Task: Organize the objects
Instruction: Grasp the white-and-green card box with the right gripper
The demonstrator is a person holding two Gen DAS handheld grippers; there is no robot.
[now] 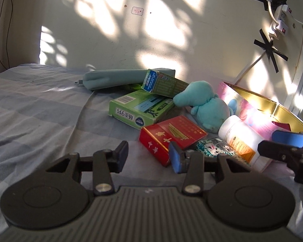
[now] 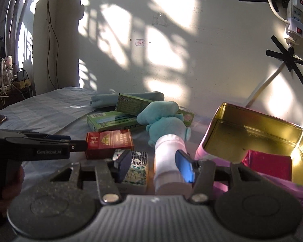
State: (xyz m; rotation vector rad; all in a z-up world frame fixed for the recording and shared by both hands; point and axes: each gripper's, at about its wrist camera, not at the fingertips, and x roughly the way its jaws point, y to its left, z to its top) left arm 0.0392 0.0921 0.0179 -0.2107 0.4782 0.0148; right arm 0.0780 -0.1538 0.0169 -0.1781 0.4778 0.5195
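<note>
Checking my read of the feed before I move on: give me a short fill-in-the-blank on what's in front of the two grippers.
1. The white bottle lies on its side between the open fingers of the ____ gripper.
2. The tin box has a ____ item lying in it.
3. The plush toy is ____ in colour.
4. The left gripper has its jaws open right in front of the ____ box.

Missing words: right; red; teal; red

Red box (image 1: 171, 139), green boxes (image 1: 139, 111), teal plush (image 1: 204, 109), white bottle (image 1: 242, 139), possibly gold-lined pink tin (image 2: 252, 129)
</note>
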